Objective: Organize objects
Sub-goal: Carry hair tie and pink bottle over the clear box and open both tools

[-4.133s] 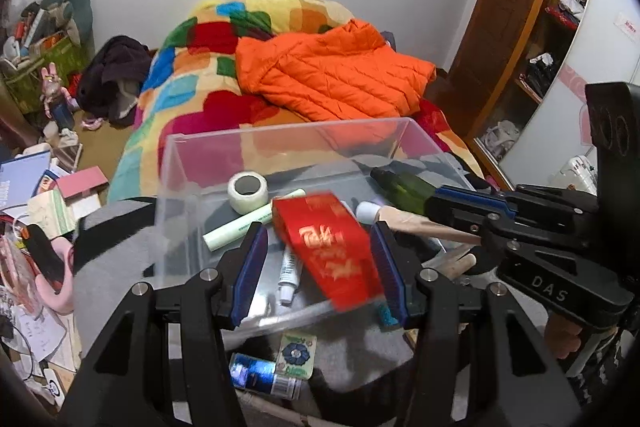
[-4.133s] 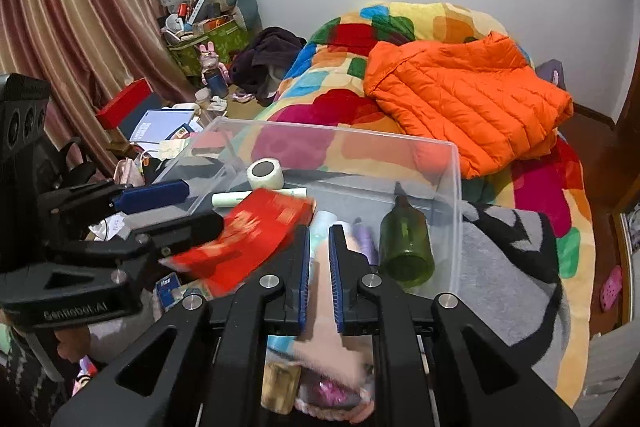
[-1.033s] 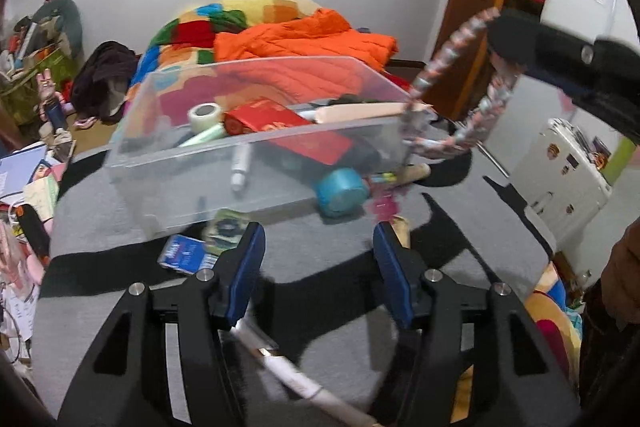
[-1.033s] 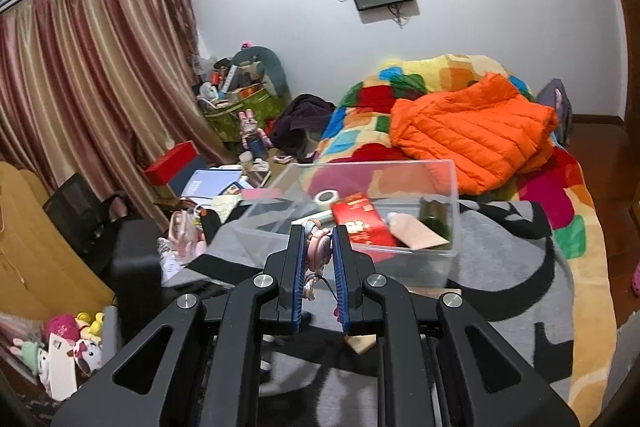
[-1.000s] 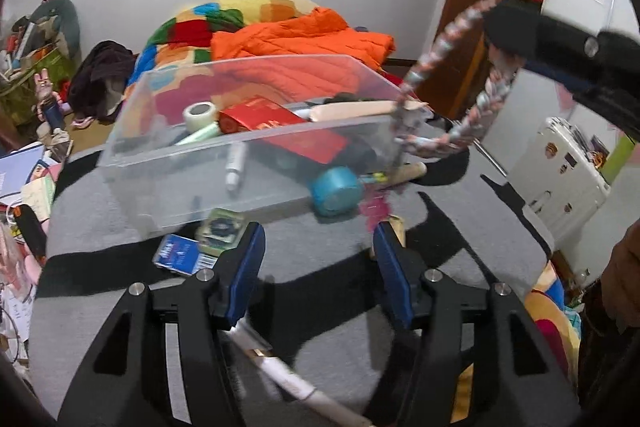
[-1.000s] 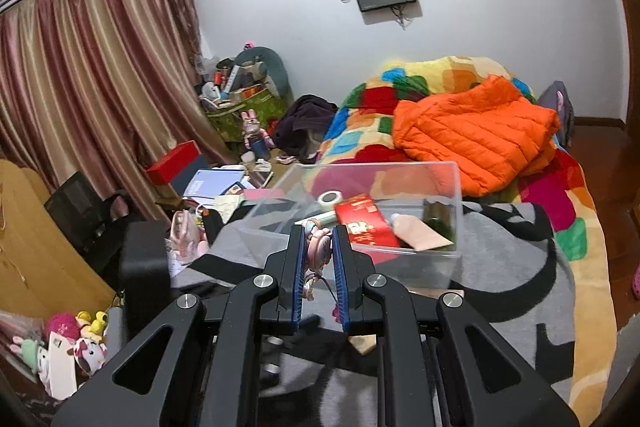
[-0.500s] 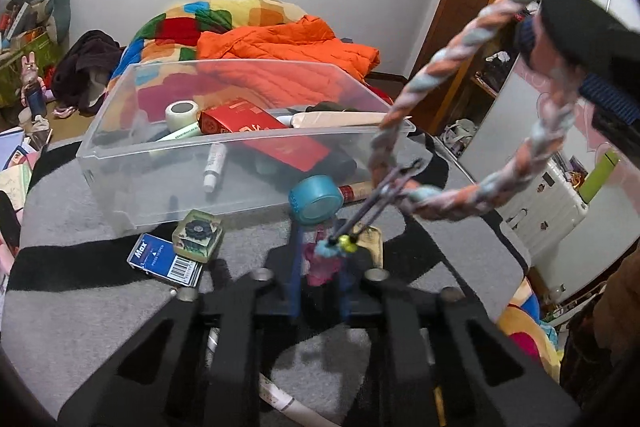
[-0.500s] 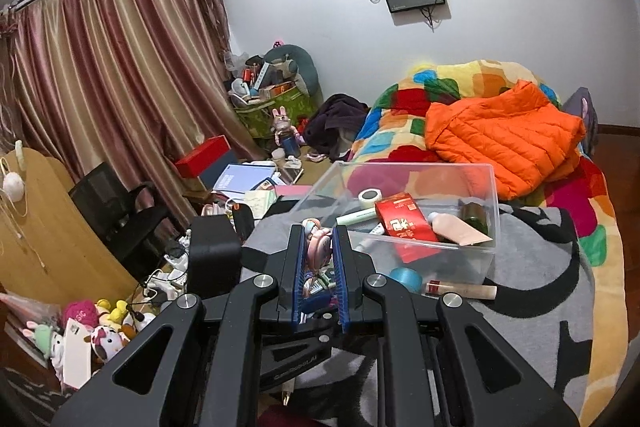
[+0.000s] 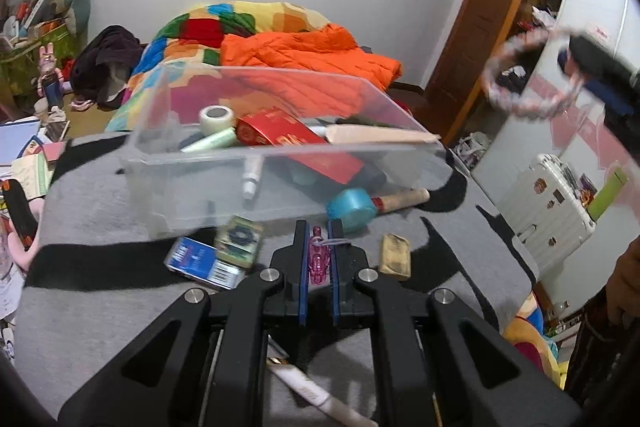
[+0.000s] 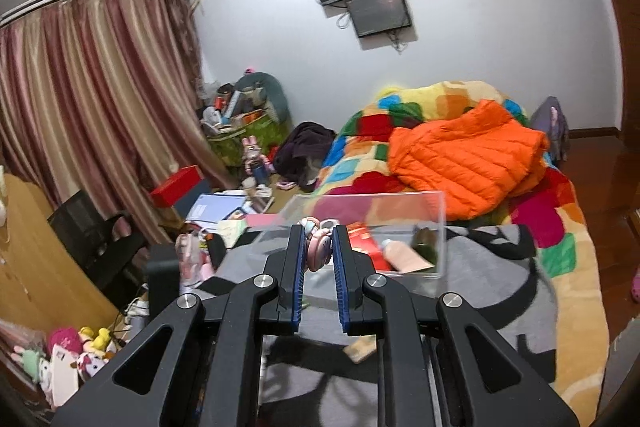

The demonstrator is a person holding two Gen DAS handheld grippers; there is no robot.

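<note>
Bedroom setup w/ a grey-and-black patterned blanket (image 9: 100,211) as the work surface, and the clear rectangular plastic bin (image 9: 280,151) sitting on it is the landmark for everything else.

Inside the bin: a white tape roll (image 9: 216,117), a pale green tube (image 9: 210,141), a red flat packet w/ gold print (image 9: 292,143), a beige tube (image 9: 380,136) and a white tube (image 9: 251,175), all piled loosely. From the right cam there's also a dark green bottle (image 10: 425,241) in there.

On the blanket just in front of the bin: a blue-and-white card pack (image 9: 202,263), a small green patterned box (image 9: 239,239) touching it, a teal round roll (image 9: 351,203) against the bin's front wall, a tan wooden stick (image 9: 400,198) next to that, and a small tan block (image 9: 395,256) a bit further out.

Left gripper (image 9: 319,259) is clamped on a small pink translucent charm (image 9: 318,261), in front of the bin, between the green box and the tan block.

Right gripper (image 10: 319,251) is pinching a pink-and-blue braided rope ring (image 9: 532,75), held up in the air, well right of the bin and above its rim level. It's blurry in the left cam, but up close the pads (image 10: 342,259) are pressed on it from both sides.

Behind the bin: colourful patchwork quilt (image 9: 224,27) w/ an orange puffer jacket (image 10: 468,163) on it.
</note>
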